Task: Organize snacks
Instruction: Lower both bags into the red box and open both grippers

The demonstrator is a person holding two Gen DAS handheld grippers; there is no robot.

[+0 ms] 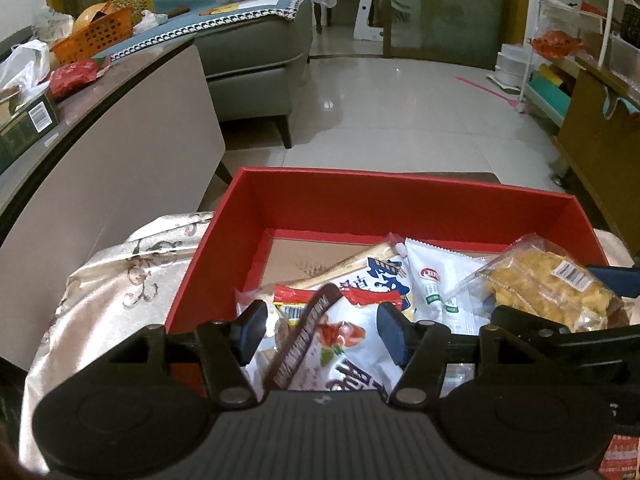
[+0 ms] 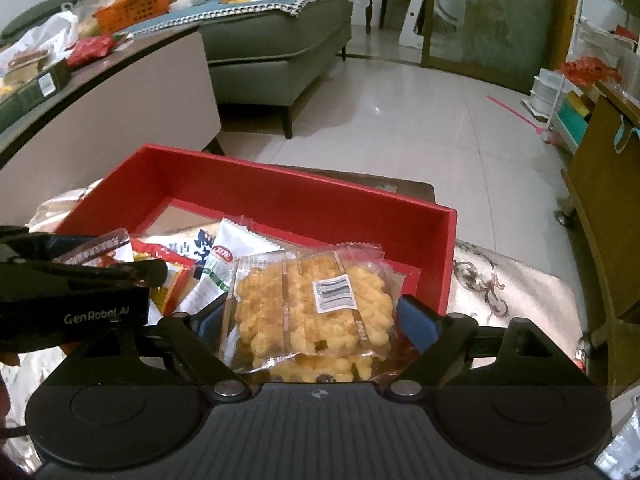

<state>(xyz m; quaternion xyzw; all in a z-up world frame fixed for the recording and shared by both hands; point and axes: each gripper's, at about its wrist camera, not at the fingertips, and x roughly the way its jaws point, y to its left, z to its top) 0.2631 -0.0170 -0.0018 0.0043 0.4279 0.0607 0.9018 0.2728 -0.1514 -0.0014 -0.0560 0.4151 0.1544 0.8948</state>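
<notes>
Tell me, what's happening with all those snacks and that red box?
A person is sorting snacks into the red box with a hand-held gripper in each hand. The left hand-held gripper sits around a white snack bag, its pads not pressing on it. The right hand-held gripper stands wide around a clear pack of yellow puffs. More packets already lie in the box.

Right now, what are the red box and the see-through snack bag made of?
The red box looks like matte cardboard: stiff flat walls and a plain brown floor. The snack bag looks like thin clear plastic: glossy, crinkled, with yellow pieces showing through.
</notes>
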